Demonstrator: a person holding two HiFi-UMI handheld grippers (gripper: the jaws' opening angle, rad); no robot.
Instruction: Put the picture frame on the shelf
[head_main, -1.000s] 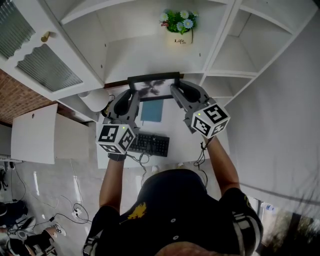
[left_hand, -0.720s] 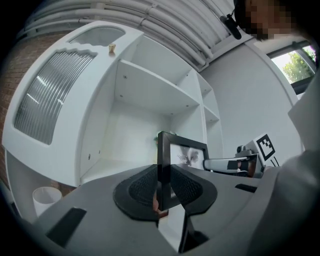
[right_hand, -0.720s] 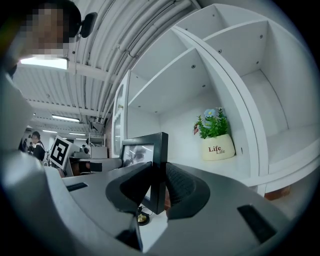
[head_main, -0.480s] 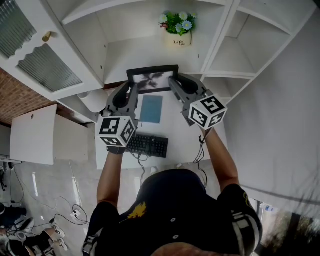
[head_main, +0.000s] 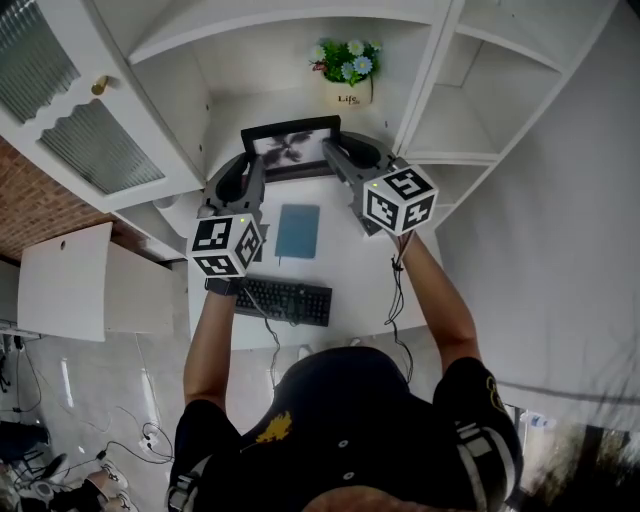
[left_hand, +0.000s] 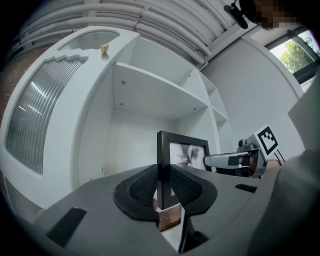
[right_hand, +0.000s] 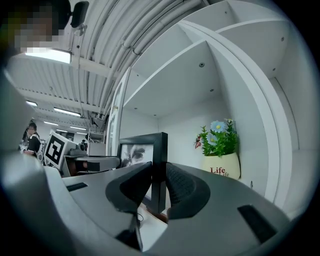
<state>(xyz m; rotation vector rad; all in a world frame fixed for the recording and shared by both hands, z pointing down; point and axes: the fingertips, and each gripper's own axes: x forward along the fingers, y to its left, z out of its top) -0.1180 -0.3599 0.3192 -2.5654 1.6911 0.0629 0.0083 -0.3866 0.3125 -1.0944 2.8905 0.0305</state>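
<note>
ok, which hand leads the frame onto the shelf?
Left, probably. Left gripper and right gripper both clamp the picture frame by its sides, but the flower pot stands on the shelf ahead of the right one; the left faces bare shelf.

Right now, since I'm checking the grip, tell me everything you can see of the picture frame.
The picture frame is a plain black rectangle, smooth like painted wood or plastic, around a black-and-white print. It is upright, long side level, print facing the person, in front of the open white shelf. The left hand-held gripper clamps its left edge and the right hand-held gripper its right edge. Nothing else visibly touches it.
</note>
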